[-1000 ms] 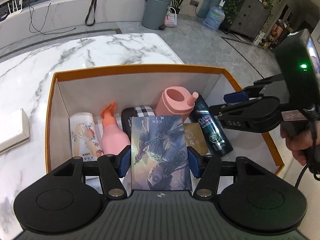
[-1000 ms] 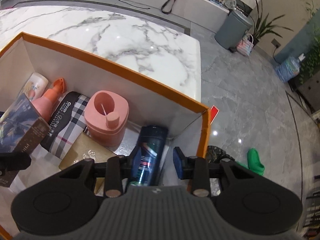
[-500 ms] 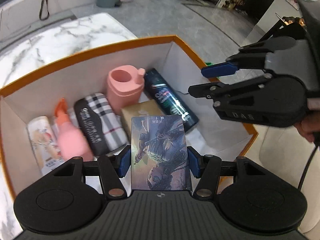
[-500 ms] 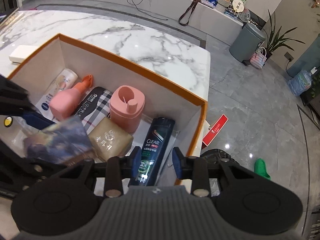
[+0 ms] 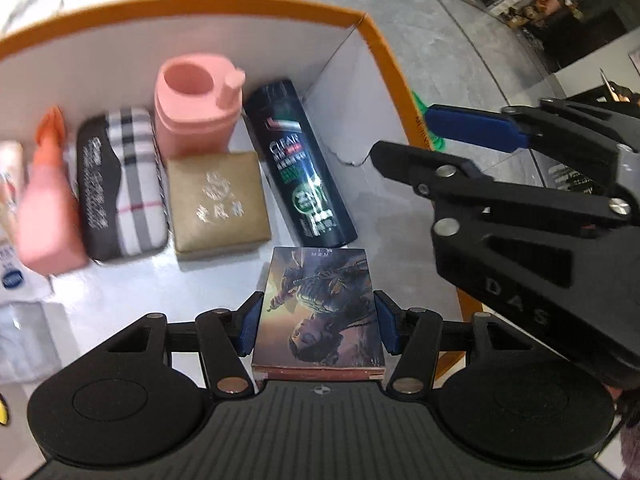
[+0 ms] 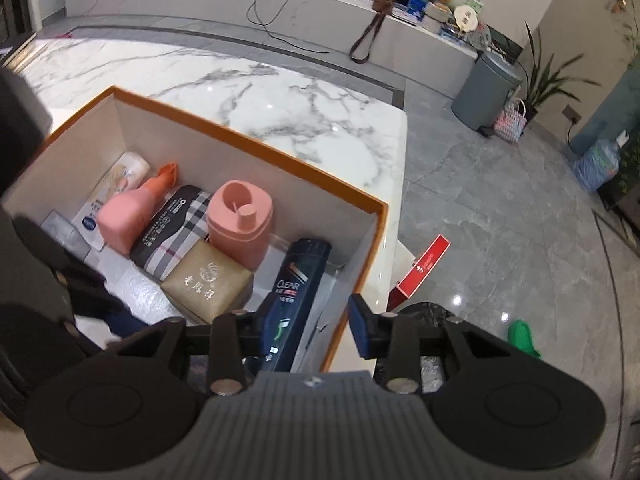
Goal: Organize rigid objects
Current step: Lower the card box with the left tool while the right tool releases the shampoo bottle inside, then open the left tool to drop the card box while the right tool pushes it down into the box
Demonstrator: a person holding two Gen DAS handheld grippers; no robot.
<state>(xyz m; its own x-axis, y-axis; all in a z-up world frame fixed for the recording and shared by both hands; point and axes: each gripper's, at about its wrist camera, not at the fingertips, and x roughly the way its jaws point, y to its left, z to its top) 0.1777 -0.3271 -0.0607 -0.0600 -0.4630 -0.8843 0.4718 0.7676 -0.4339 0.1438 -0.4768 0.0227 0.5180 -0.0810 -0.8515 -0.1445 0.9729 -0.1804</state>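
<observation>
The orange-rimmed box stands on the marble table and already holds most of its load, laid in a row along the far wall: a white tube, a pink spray bottle, a plaid pouch, a pink container with a round opening and a spout, a tan gift box in front of it, and a dark shampoo bottle lying nearest the right-hand wall. The left gripper holds an illustrated card box clamped between its blue pads, over the bare floor at the near side of the box, just in front of the base of the shampoo bottle. By this reading the task is well advanced: six items are stowed, and the card box remains to be lowered and released. No further loose item shows in either view. The right gripper hovers above the right end of the box; its jaws are opening, and although the shampoo bottle appears between them in the right wrist view, the left wrist view shows the pads raised clear of it, holding nothing. Legible writing: the shampoo bottle reads "CLEAR", with smaller print too fine to read. The tan gift box bears silver Chinese characters under an emblem. The plaid pouch carries white lettering, and the white tube a blue round logo, neither resolvable. The right gripper's body is marked "DAS".
</observation>
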